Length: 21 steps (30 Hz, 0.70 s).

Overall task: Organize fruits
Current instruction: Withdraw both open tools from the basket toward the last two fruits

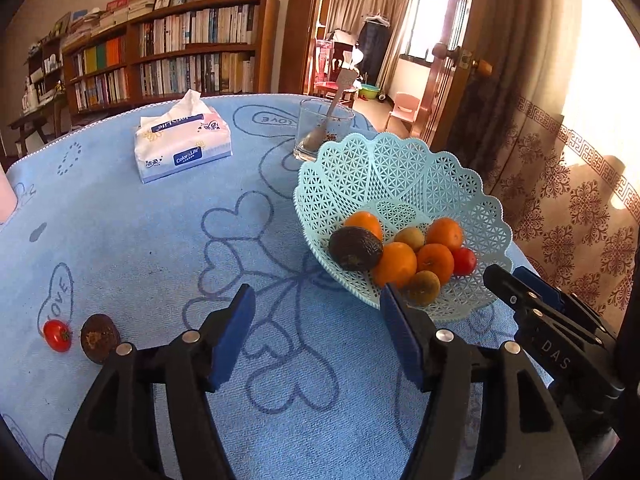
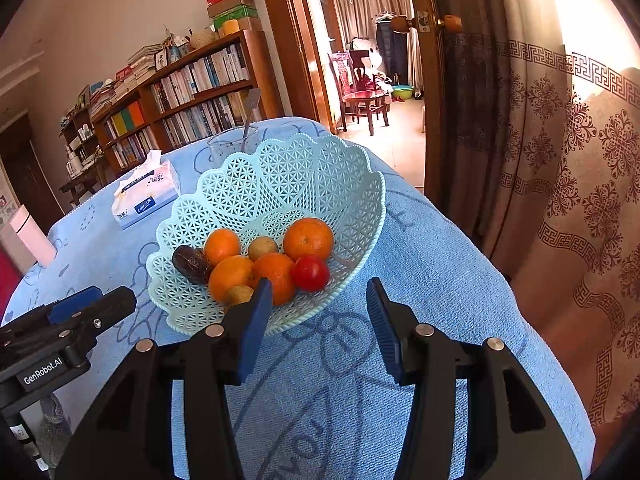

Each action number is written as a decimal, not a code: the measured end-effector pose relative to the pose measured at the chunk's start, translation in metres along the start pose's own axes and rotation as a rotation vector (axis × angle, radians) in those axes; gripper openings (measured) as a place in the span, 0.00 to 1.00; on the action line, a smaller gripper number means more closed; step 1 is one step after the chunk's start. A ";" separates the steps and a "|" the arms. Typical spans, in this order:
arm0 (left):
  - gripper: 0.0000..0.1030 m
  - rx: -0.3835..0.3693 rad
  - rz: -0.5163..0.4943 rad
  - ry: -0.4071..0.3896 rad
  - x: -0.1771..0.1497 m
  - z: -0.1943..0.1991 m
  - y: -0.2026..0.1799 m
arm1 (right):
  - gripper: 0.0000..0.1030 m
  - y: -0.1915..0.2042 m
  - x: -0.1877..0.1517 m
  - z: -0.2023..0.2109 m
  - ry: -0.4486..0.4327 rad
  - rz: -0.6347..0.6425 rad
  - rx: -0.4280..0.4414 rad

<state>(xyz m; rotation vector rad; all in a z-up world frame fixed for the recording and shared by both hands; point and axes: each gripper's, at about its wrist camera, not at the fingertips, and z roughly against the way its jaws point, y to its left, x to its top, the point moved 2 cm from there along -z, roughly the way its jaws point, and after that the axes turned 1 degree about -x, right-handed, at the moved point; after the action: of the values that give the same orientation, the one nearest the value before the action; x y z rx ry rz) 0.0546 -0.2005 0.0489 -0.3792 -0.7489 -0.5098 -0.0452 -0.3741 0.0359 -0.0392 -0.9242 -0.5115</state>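
Turquoise basket (image 1: pixel 400 184): holds oranges, avocado, tomato.
Loose fruit: cherry tomato (image 1: pixel 57 335) and dark passion fruit (image 1: pixel 99 338), on bench left of basket.
Left gripper (image 1: pixel 318 330): jaws wide, empty; nearer them.
Right gripper (image 2: pixel 318 320): jaws part-open, empty, at basket.

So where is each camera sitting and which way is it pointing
Left wrist: on the left gripper, facing across the table; basket to its right, own open fingers below, right gripper at the right edge.
Right wrist: on the right gripper, facing the basket head-on; left gripper at left.
Shared: basket, tissue pack, glass.
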 end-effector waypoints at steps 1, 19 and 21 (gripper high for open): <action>0.63 0.005 0.009 0.001 -0.001 0.001 0.004 | 0.49 0.003 -0.001 0.000 0.002 0.003 0.002; 0.68 0.203 0.151 -0.020 -0.028 0.037 0.100 | 0.56 0.031 0.000 0.012 -0.025 0.011 0.008; 0.68 0.221 0.171 -0.019 -0.032 0.041 0.112 | 0.56 0.035 -0.001 0.013 -0.026 0.017 0.013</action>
<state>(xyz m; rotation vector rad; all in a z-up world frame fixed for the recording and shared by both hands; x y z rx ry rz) 0.0752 -0.0796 0.0368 -0.2392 -0.7746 -0.2597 -0.0401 -0.3395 0.0498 -0.0423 -0.9517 -0.4905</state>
